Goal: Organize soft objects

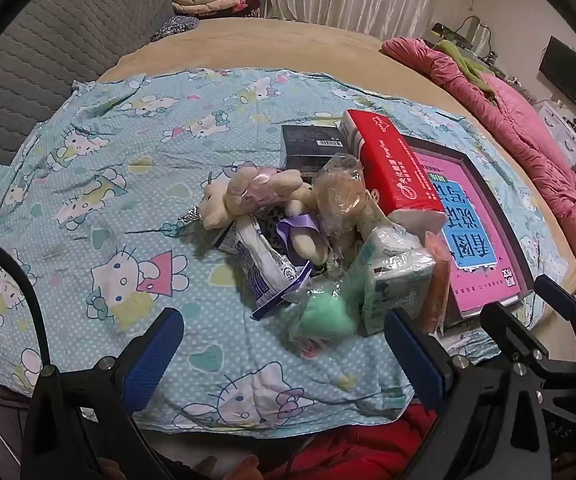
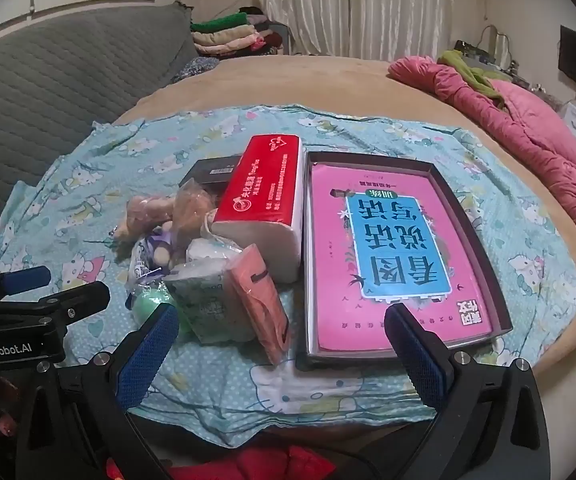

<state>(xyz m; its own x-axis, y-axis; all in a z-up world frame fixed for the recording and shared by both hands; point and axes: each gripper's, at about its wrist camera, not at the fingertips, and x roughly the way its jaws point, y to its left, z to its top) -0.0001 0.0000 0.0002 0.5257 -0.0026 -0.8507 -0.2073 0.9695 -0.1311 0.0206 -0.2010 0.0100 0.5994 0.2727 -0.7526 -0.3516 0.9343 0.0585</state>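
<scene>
**newbie_umi:** Starting the soft-stuff sort. Both grippers hover at the near edge of the sheet (image 2: pixel 88 184), left gripper (image 1: pixel 284 356) and right gripper (image 2: pixel 282 350) both spread wide, holding nothing. Where do I go first?

**tongs_dad:** The pile sits mid-sheet, just left of the tray (image 2: pixel 484 240) with the pink book (image 2: pixel 388 256) in it. I'd guess the nearest pieces come first: the green ball (image 1: pixel 320 316) in its wrap, the green tissue pack (image 2: pixel 204 300), the orange pack (image 2: pixel 262 304). They lean on each other, so pulling one may tip the rest.

**newbie_umi:** And the plush (image 1: pixel 244 196)?

**tongs_dad:** It's at the far side, touching the bagged one (image 1: pixel 340 196), with the red tissue brick (image 2: pixel 268 200) resting across the heap. Leave those for later. For the ball, come down straight with fingers either side and close gently; the film looks slippery and could squirt out. Pinch the body, not loose plastic.
</scene>
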